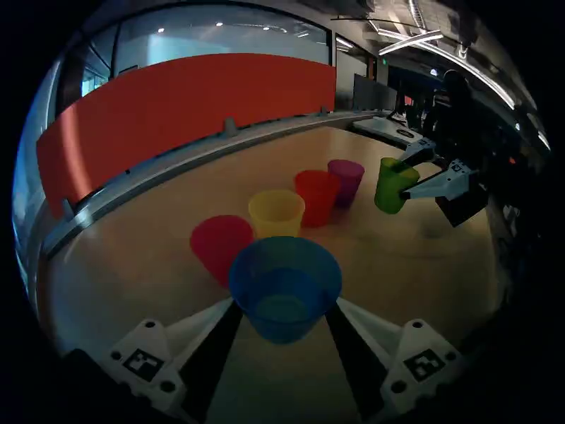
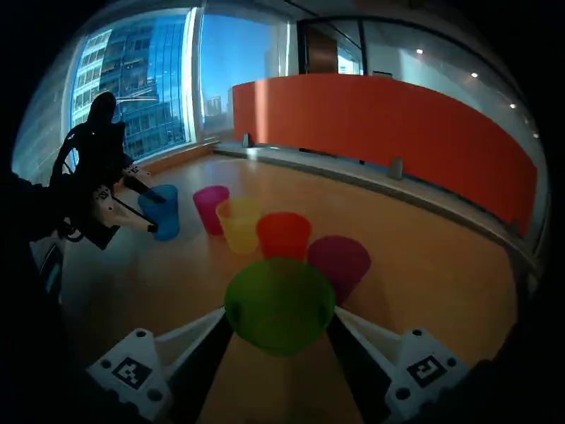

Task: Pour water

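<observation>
My left gripper [image 1: 284,307] is shut on a blue cup [image 1: 284,286] with a little water at its bottom, held upright above the wooden table [image 1: 395,268]. The right gripper [image 2: 280,314] is shut on a green cup [image 2: 280,304], also upright. In the left gripper view the green cup [image 1: 392,185] and the right gripper [image 1: 417,180] hang at the right. The blue cup [image 2: 161,210] and the left gripper [image 2: 145,205] show far left in the right gripper view. Between them on the table stand a red cup [image 1: 220,246], yellow cup [image 1: 276,213], orange cup [image 1: 317,196] and purple cup [image 1: 345,181] in a row.
An orange partition [image 1: 183,106] runs along the table's far edge, with a grey rail below it. A person [image 2: 99,152] stands behind the left gripper, in front of tall windows [image 2: 134,92]. Desks with dark equipment [image 1: 395,127] lie beyond the table's end.
</observation>
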Demonstrator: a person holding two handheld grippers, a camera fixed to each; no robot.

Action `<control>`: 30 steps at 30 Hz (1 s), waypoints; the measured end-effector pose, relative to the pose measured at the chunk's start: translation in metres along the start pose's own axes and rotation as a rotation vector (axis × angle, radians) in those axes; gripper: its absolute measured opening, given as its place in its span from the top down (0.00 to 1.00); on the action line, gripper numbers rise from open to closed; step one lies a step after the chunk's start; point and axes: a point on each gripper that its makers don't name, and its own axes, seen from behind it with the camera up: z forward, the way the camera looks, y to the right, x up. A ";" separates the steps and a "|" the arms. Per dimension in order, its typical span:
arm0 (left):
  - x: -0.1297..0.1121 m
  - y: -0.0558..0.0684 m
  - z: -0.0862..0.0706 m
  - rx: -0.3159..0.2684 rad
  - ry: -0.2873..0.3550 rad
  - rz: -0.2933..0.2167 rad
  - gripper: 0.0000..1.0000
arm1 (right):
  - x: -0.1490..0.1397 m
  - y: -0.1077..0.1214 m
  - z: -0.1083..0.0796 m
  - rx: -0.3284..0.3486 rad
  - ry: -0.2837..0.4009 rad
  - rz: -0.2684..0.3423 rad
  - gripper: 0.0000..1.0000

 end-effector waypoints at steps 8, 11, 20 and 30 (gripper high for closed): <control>0.019 0.005 -0.027 0.021 0.058 -0.002 0.20 | 0.021 -0.014 -0.019 -0.007 0.053 -0.021 0.11; 0.026 0.008 -0.038 0.026 0.081 -0.001 0.20 | 0.028 -0.020 -0.026 -0.010 0.074 -0.032 0.11; 0.046 0.016 -0.068 0.046 0.160 0.003 0.20 | 0.044 -0.038 -0.046 -0.014 0.133 -0.061 0.11; 0.060 0.024 -0.089 0.059 0.230 -0.007 0.20 | 0.064 -0.055 -0.060 -0.012 0.209 -0.071 0.11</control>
